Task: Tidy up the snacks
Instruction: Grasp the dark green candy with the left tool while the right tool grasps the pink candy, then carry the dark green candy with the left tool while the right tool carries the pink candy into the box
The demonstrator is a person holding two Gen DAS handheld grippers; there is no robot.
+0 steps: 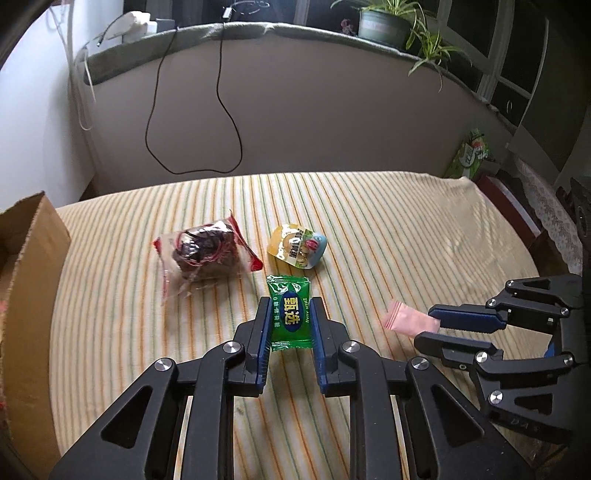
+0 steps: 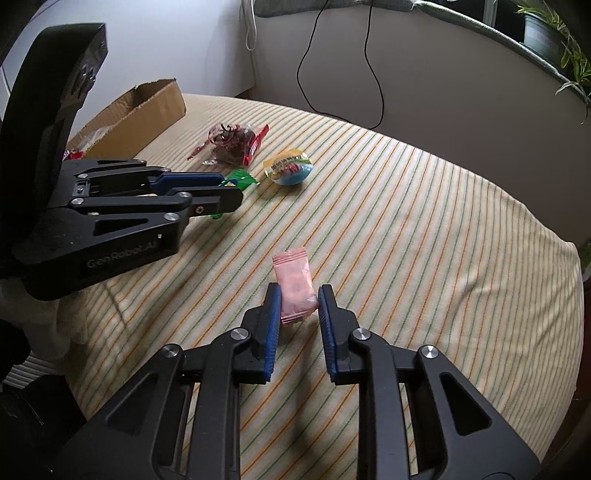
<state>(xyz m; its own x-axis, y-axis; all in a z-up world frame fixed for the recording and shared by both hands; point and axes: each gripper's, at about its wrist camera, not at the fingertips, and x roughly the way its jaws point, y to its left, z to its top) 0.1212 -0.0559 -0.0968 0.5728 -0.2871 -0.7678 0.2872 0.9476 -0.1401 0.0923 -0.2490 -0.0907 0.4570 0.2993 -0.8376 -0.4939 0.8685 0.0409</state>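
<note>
My left gripper [image 1: 289,306] is shut on a green candy packet [image 1: 289,314], held just above the striped cloth [image 1: 369,229]; the same packet [image 2: 240,179] peeks out past that gripper [image 2: 231,190] in the right wrist view. My right gripper [image 2: 299,293] is shut on a pink candy packet [image 2: 294,284], which also shows at the right gripper [image 1: 428,328] in the left wrist view as a pink packet [image 1: 408,320]. A clear bag with a dark snack and red ends [image 1: 205,253] and a yellow-blue jelly cup [image 1: 297,247] lie on the cloth beyond.
A cardboard box [image 1: 33,258] stands open at the left edge of the cloth, with a red wrapper inside seen in the right wrist view [image 2: 74,153]. A black cable [image 1: 221,110] hangs down the wall behind. Potted plants [image 1: 391,22] sit on the sill.
</note>
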